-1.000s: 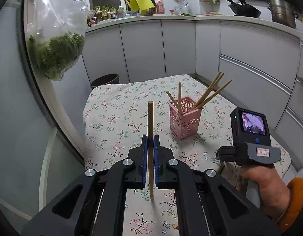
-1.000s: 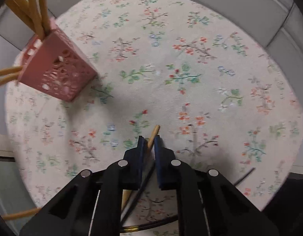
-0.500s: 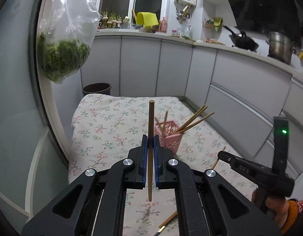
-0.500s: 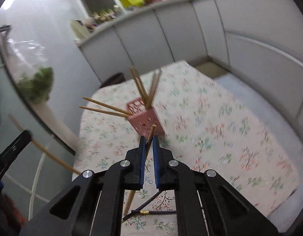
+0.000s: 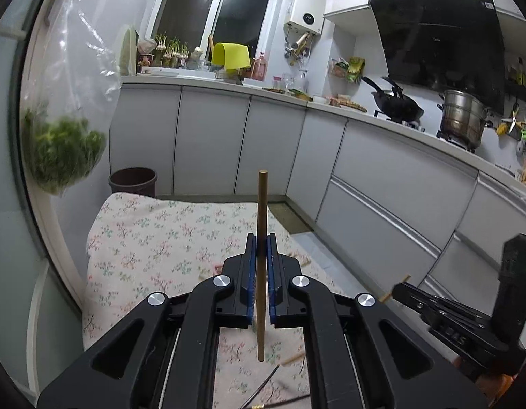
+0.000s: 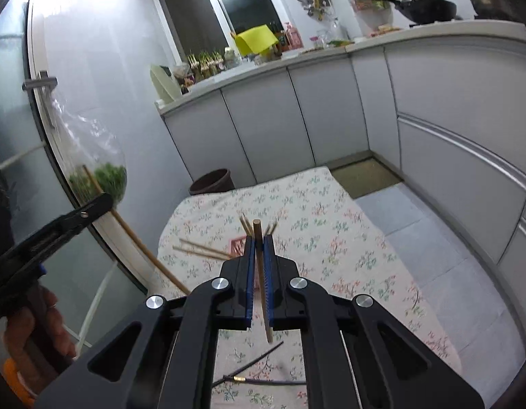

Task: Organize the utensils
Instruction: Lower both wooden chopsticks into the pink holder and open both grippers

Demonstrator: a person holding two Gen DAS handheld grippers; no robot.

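Wooden chopstick (image 6: pixel 261 272) stands upright, clamped in right hand-held gripper (image 6: pixel 259 266); holder (image 6: pixel 238 246) lies just beyond at 12 o'clock. Left hand-held gripper (image 5: pixel 261 272) likewise clamps a stick (image 5: pixel 261 238).

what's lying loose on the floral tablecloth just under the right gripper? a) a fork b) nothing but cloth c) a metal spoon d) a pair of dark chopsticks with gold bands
d: in the right wrist view two thin dark chopsticks with gold bands lie crossed on the tablecloth below the right gripper, which is itself shut on a wooden chopstick.
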